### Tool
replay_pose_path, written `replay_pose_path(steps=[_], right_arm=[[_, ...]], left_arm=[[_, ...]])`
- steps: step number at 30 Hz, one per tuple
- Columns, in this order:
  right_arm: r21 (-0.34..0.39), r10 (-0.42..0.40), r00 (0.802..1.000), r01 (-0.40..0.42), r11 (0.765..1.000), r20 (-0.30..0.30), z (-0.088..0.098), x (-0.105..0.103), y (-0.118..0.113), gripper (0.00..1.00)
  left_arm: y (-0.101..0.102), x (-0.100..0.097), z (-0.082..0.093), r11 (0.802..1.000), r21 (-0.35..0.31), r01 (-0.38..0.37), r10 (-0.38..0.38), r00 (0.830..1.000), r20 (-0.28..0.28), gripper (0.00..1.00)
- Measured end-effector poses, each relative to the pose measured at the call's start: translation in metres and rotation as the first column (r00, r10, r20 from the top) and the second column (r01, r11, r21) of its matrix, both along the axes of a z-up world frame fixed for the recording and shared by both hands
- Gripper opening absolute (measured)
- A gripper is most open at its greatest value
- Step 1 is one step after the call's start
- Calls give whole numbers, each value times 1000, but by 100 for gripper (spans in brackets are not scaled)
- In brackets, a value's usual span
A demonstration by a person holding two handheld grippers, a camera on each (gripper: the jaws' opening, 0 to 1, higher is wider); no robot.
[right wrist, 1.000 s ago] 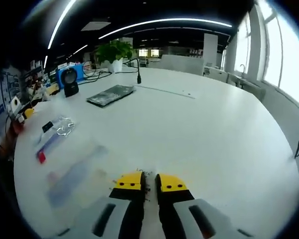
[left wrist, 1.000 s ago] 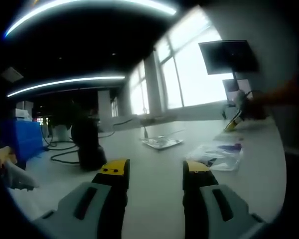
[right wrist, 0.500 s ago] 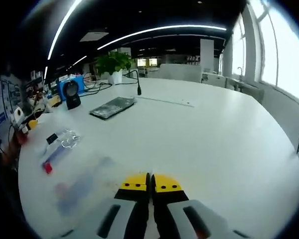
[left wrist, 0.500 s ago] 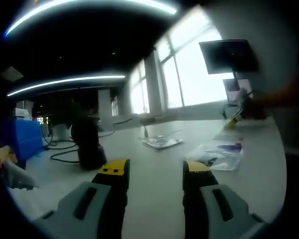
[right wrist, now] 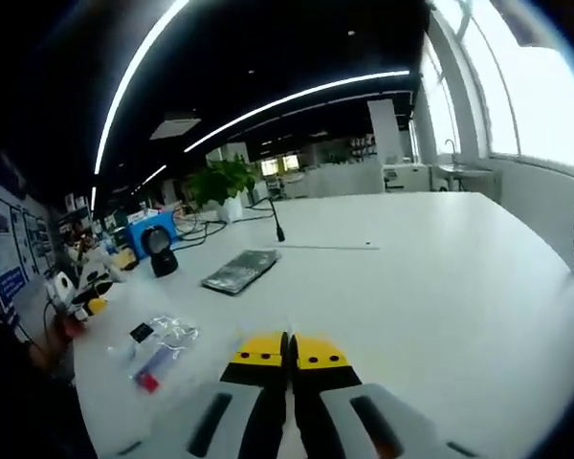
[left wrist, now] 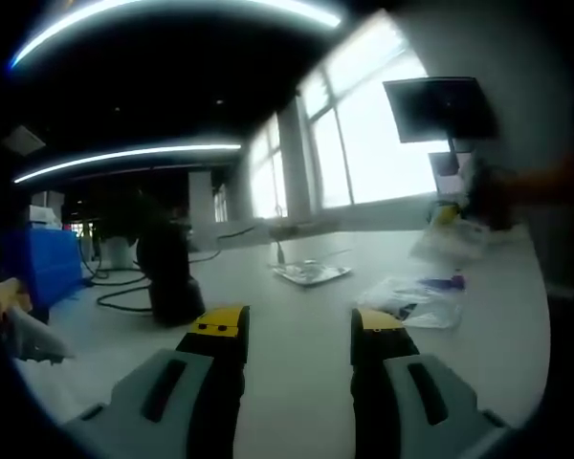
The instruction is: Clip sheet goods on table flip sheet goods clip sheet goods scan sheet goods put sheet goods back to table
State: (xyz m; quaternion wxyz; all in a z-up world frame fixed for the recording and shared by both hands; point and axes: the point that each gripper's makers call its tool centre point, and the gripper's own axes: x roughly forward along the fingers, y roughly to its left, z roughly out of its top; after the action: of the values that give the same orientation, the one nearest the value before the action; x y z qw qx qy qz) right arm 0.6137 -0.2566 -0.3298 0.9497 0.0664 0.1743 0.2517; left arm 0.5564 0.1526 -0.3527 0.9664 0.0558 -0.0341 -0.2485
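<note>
The left gripper [left wrist: 297, 330] has its two jaws wide apart, with nothing between them. It hangs low over a big white table [left wrist: 297, 287]. In front of it there is a lot of bare table to move over.

The right gripper [right wrist: 287, 349] has its jaws pressed together. Whether they pinch a thin clear sheet cannot be told from its own view. In the left gripper view, far off to the right, it looks like a yellow tip with a pale clear bag [left wrist: 450, 239] hanging at it, but that part is blurry.

A clear bag with a blue and red thing inside [left wrist: 421, 298] lies flat on the table, to the right in front of the left gripper. In the right gripper view this bag [right wrist: 158, 346] lies to the left, near the table's rounded edge. A flat shiny packet [right wrist: 239, 271] lies farther out, toward the middle.

A black scanner [right wrist: 161, 256] stands beside a blue box [right wrist: 145, 229], with cables and a green plant [right wrist: 225, 182] behind. The same dark scanner [left wrist: 170, 277] stands just left of the left gripper's path. The right half of the table is wide and bare, up to the bright windows [right wrist: 517, 86].
</note>
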Motion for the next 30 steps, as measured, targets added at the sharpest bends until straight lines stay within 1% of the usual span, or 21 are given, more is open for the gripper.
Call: replay_pose_path(steps=[3, 4, 8, 11, 15, 18, 22, 27, 30], right_arm=[[62, 0, 999, -2, 998, 33, 13, -1, -1, 0], [65, -4, 999, 2, 998, 32, 14, -1, -2, 0], [80, -11, 998, 6, 997, 64, 24, -3, -3, 0], [106, -8, 996, -2, 994, 87, 33, -5, -2, 0], [128, -16, 992, 0, 992, 129, 47, -9, 0, 0], [164, -37, 985, 9, 986, 170, 60, -12, 2, 0], [166, -49, 973, 11, 986, 225, 73, -16, 7, 0], [155, -63, 960, 21, 988, 272, 85, -19, 13, 0], [147, -92, 946, 47, 988, 311, 94, -19, 14, 0]], left_arm=[[0, 0, 0, 1000, 0, 0, 0, 1000, 1, 35], [0, 0, 0, 1000, 0, -1, 1, 1000, 1, 35], [0, 0, 0, 1000, -2, -2, 2, 1000, 1, 35], [0, -1, 0, 1000, 0, -3, 3, 1000, 1, 35], [1, -1, 1, 1000, -2, -5, 5, 1000, 4, 35], [1, -1, 1, 1000, 0, -5, 5, 1000, 4, 35], [1, -1, 1, 1000, 1, -5, 5, 1000, 4, 35], [1, -1, 1, 1000, 0, -4, 4, 1000, 6, 35], [1, -1, 1, 1000, 0, -4, 4, 1000, 7, 35]])
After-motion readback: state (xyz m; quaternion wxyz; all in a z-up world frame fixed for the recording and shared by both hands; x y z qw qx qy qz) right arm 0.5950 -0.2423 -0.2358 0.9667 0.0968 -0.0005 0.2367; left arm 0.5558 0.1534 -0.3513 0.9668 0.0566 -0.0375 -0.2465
